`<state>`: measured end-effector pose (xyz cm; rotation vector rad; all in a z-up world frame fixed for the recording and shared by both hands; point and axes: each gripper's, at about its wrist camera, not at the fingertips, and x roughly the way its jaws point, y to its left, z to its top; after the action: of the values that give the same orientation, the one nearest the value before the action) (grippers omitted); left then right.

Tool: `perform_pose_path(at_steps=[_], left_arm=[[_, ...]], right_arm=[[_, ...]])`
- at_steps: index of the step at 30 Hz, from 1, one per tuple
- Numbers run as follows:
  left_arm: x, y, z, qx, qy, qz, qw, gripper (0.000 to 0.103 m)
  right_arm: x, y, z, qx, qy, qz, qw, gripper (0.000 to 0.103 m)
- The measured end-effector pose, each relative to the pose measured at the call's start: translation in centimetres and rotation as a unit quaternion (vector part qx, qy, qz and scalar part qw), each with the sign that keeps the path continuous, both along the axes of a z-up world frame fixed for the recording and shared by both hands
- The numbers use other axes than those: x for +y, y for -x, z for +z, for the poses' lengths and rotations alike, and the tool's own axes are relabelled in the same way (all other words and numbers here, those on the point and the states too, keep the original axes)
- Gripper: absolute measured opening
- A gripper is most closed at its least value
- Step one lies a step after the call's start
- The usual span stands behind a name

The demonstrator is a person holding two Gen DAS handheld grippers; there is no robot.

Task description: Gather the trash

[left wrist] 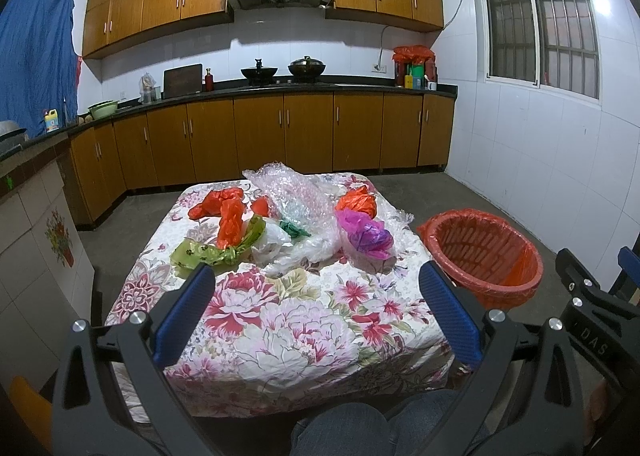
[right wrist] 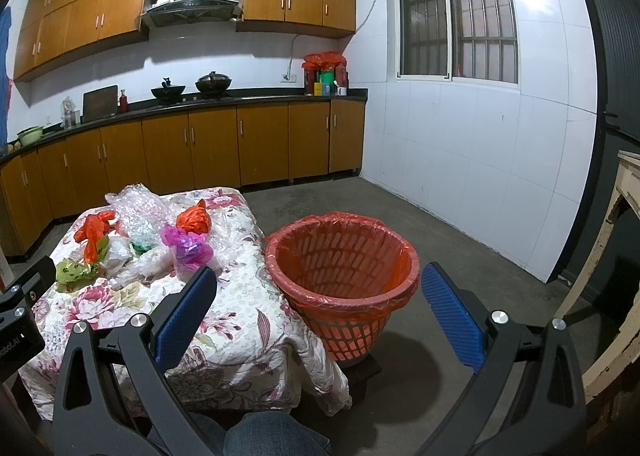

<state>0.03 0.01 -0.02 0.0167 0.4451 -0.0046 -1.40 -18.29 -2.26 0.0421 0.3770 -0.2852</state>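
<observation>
Both grippers, left [left wrist: 316, 276] and right [right wrist: 318, 276], spread apart; "DAS" on right gripper; table [left wrist: 280, 320] trash beyond.

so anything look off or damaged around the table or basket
Mostly just the expected litter: crumpled plastic bags and bubble wrap on the floral tablecloth. The red basket stands upright with its liner on. The cream frame at right has chipped paint.

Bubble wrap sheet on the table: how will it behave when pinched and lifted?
The bubble wrap sheet looks crumpled and thin, so probably floppy and very light. It sprawls over neighbouring bags, so lifting may drag the white plastic bag along.
</observation>
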Motion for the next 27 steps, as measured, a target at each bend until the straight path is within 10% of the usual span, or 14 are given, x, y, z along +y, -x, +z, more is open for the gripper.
perform_pose_path(at_steps=[27], left_arm=[[14.6,-11.7,-7.0,0.1,0.034,0.133,0.9854,0.099]], right_arm=[[3.7,-13.4,-4.1,0.072,-0.031,0.093,0.993,0.101]])
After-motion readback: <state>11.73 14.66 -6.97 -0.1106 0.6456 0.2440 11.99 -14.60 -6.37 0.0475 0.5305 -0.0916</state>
